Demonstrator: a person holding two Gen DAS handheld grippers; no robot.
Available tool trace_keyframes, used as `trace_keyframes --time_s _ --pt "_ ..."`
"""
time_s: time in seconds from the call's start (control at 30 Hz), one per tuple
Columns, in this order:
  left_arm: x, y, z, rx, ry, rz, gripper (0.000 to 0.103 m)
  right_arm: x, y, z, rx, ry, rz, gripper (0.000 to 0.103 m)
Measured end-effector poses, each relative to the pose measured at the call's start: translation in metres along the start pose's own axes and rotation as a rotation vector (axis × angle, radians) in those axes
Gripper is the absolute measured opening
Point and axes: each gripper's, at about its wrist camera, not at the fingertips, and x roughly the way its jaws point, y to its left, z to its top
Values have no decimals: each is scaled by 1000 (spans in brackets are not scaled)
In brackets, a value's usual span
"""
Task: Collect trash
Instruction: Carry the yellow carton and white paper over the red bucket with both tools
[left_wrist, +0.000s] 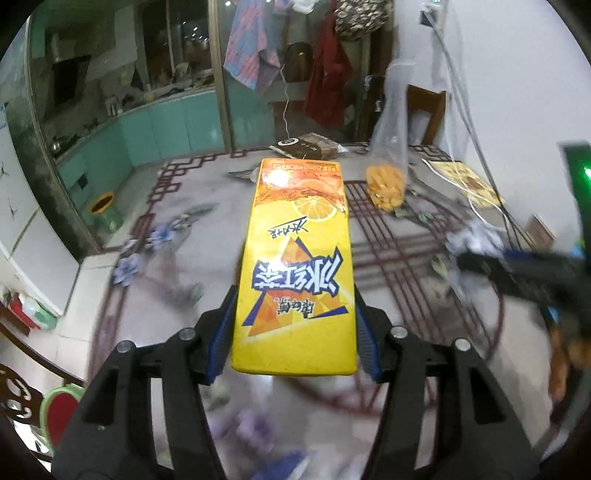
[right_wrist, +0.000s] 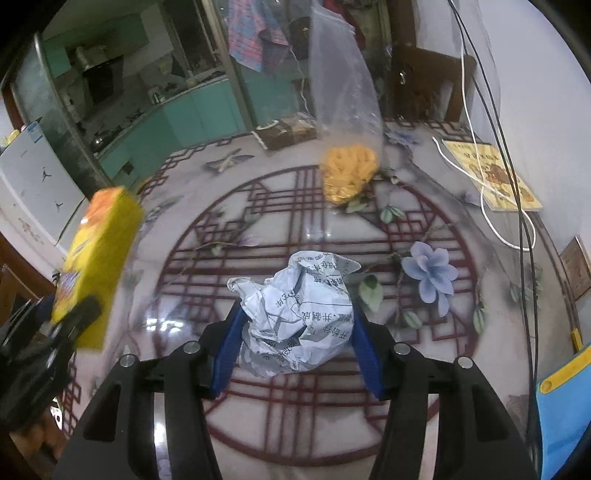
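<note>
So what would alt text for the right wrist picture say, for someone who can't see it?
The right tool grips a crumpled ball of printed paper above a round glass table patterned with flowers. At left, the left tool holds a yellow drink carton; a clear bag of orange snacks stands behind.

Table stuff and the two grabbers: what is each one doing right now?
Yellow drink carton: clamped in the left gripper, lifted off the table.
Crumpled paper ball: squeezed in the right gripper, above the table.
Clear plastic bag: standing up on the table, yellow snacks at its bottom.
White cable: lying loose across the table.
</note>
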Motion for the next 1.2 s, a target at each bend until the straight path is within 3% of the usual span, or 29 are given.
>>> trace_keyframes --time_s 0.1,0.27,0.6,0.87,1.2 --pt "-26 13 -17 12 -5 1 54 -8 22 -6 -42 -21 -2 53" --pt "-60 50 -45 -76 -2 -28 55 -21 59 -18 -159 -68 -51 54" --pt "-82 78 -73 -39 -51 93 55 -50 120 -77 -236 -132 -23 54" --pt "-103 112 -87 -85 -60 91 55 -66 168 -114 -221 -153 39 54" --pt "-118 139 -103 -135 -60 102 54 -67 207 -135 -216 -116 77 54"
